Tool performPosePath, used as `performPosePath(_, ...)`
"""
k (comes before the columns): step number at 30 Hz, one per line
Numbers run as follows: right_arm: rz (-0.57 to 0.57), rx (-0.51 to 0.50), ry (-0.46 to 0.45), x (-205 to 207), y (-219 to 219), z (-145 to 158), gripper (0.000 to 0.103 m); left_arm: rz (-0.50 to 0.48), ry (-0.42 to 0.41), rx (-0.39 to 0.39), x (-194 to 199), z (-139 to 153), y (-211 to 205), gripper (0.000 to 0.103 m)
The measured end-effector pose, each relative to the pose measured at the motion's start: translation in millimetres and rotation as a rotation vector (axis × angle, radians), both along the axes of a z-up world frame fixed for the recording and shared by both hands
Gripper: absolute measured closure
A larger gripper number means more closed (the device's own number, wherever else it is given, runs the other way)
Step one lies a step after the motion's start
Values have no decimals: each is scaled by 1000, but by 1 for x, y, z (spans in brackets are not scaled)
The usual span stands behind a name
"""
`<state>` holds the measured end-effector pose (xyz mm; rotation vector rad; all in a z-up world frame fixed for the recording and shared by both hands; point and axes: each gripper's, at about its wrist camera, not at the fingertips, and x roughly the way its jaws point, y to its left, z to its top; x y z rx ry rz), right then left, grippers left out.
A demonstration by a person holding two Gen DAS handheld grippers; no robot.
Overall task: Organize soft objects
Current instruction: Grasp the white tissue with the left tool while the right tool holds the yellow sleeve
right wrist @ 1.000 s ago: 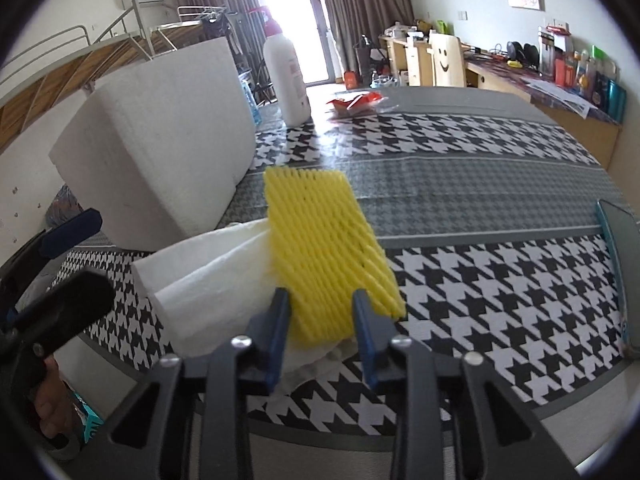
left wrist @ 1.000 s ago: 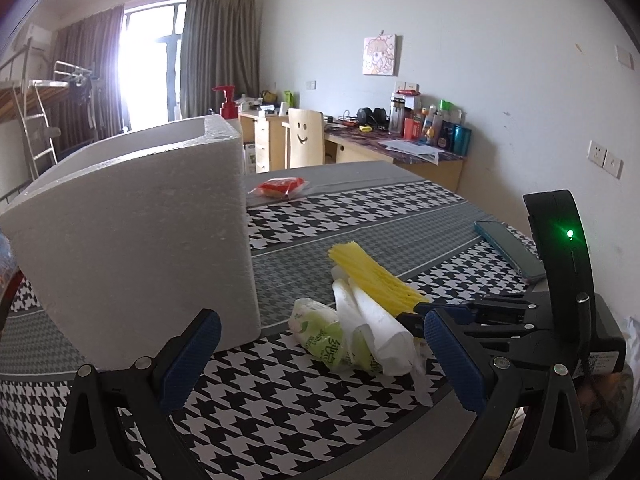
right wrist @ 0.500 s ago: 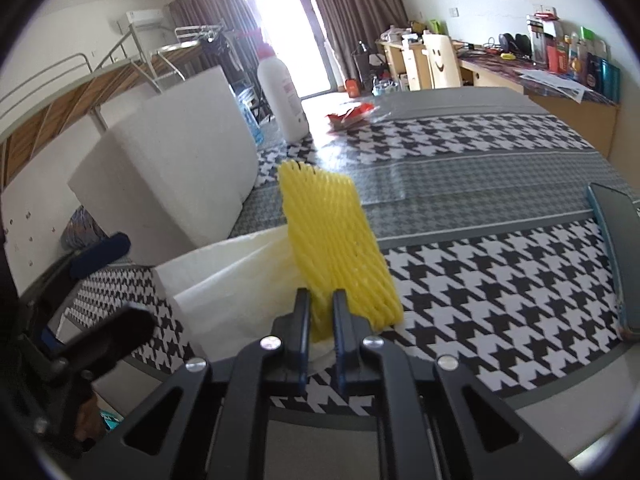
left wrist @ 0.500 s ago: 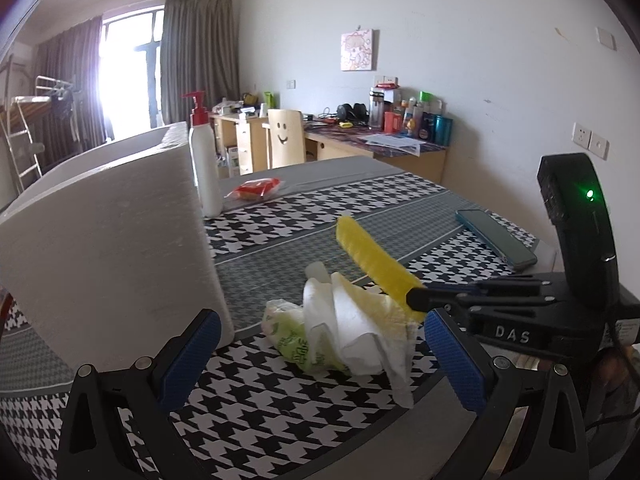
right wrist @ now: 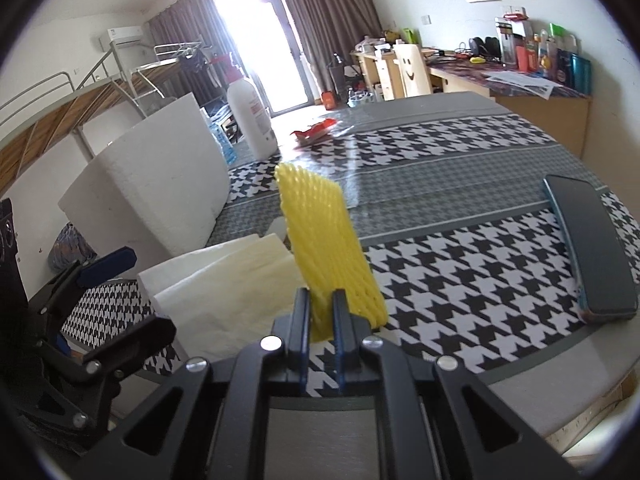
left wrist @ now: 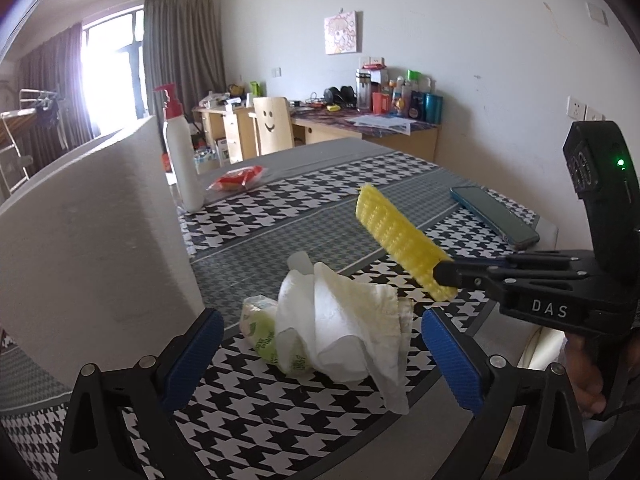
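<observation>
Right gripper (right wrist: 320, 316) is clamped on the near end of the yellow foam net (right wrist: 326, 254), holding it off the table (right wrist: 460, 276), long axis tilting up and away toward the window. "DAS" is printed on its body. Left gripper (left wrist: 318, 340) hangs wide open around the crumpled tissue (left wrist: 348, 324).

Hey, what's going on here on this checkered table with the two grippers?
A person is sorting soft items with a handheld gripper in each hand. The right gripper is shut on a yellow foam net and holds it tilted up above the table. The left gripper is open, with a crumpled tissue and a green wipes pack lying on the table between its fingers. A white foam block stands to the left.
</observation>
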<state>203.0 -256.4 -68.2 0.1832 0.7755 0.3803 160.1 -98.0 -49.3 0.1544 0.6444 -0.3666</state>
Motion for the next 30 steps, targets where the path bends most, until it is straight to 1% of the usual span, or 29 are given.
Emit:
performPosePath(1,-4,-6,-5,-1,-1,1,90,-2,1,10,1,-1,-3,5)
performPosePath(3,-12,-12,-6,-2,-3,0,90,-10,7,30,3,-3,-7,11)
performPosePath(7,-24,-10,3,-2,-9,-3,90,-14,32,52,9,-9,-9,17)
performPosePath(10,-33,-1,2,-3,-12,-5,90,-28,53,56,10,-13,-11,25)
performPosePath(12,-36,3,6,-3,-13,-7,90,-40,64,73,10,-16,-15,33)
performPosePath(14,-38,5,9,-3,-14,-8,90,-47,79,86,11,-19,-17,38)
performPosePath(16,-37,10,9,-4,-15,-9,90,-48,82,91,10,-20,-18,40)
performPosePath(20,-36,14,9,-4,-15,-11,90,-58,85,96,8,-21,-20,56)
performPosePath(23,-36,15,11,-3,-16,-11,90,-46,81,128,10,-23,-21,70)
performPosePath(25,-36,18,13,-2,-16,-12,90,-39,78,140,10,-24,-21,74)
performPosePath(26,-37,19,15,-2,-16,-12,90,-35,73,144,10,-23,-20,79)
performPosePath(30,-33,21,20,-1,-16,-14,90,-37,51,138,8,-18,-19,91)
